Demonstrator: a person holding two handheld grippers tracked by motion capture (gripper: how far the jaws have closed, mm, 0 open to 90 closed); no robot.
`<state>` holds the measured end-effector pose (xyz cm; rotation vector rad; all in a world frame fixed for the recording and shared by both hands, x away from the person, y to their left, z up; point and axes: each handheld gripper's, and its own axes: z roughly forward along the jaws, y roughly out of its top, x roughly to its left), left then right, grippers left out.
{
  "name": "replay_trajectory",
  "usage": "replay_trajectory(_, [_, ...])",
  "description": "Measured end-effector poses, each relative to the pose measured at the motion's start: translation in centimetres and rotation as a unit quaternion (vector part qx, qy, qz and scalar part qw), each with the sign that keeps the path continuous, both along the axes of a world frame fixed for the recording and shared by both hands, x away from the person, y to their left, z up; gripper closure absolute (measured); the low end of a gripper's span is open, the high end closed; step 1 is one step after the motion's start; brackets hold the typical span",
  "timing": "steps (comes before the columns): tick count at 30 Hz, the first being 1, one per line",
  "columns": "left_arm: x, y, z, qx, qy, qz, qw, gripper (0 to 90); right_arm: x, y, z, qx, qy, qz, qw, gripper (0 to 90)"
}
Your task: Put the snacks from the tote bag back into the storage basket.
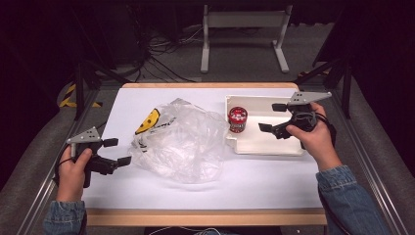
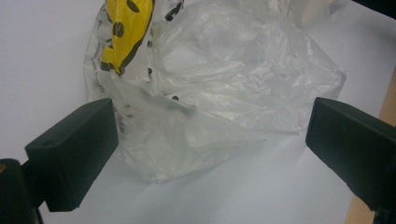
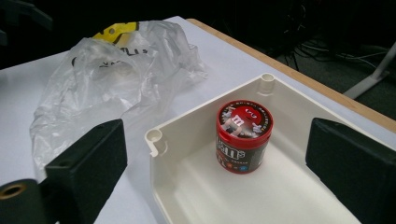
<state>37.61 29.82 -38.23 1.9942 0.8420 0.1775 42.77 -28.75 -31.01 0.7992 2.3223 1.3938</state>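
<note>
High view: right gripper jaws spread over tray, red can upright inside; left gripper spread beside plastic bag

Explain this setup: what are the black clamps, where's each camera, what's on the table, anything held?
A person holds a hand-operated two-jaw gripper in each hand: left gripper, right gripper. One camera looks down from above; the other two ride on the grippers and look along their black jaws. On the white table lie a crumpled clear plastic bag and a white tray with a red candy tub standing upright in it. Both grippers are open and hold nothing.
</note>
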Motion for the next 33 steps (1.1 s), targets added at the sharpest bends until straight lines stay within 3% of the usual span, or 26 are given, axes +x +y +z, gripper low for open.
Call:
replay_trajectory(5, [0.0,-0.5,-0.1,0.005,0.001,-0.009,0.9999,3.4,-1.1,-1.3,-0.6,0.016,0.006,0.007,0.9998,1.1])
replay_trajectory(8, [-0.1,-0.5,-0.3,-0.002,-0.012,-0.002,0.9999,3.8,-1.5,-1.8,-1.3,0.015,0.018,-0.004,0.9997,1.6])
replay_trajectory(14, [-0.6,-0.6,-1.0,-0.009,-0.010,-0.002,0.9999,3.7,-2.9,-2.9,-2.3,0.029,0.011,-0.011,0.9995,1.6])
replay_trajectory(17, [-0.8,-0.6,-1.2,-0.011,-0.015,0.002,0.9998,3.7,-3.5,-3.3,-2.9,0.009,-0.009,0.013,0.9998,1.5])
replay_trajectory(19, [-1.0,-0.7,-1.3,-0.012,-0.018,0.003,0.9998,3.7,-3.8,-3.3,-3.3,0.008,-0.006,0.018,0.9998,1.5])
replay_trajectory(27, [-1.9,-1.0,-2.1,-0.021,-0.036,0.005,0.9991,3.6,-5.2,-3.7,-4.9,0.047,-0.021,0.018,0.9985,1.8])
replay_trajectory(33, [-2.3,-1.4,-2.9,-0.023,-0.039,-0.001,0.9990,3.5,-5.6,-3.9,-6.3,0.050,-0.015,0.020,0.9985,1.8])
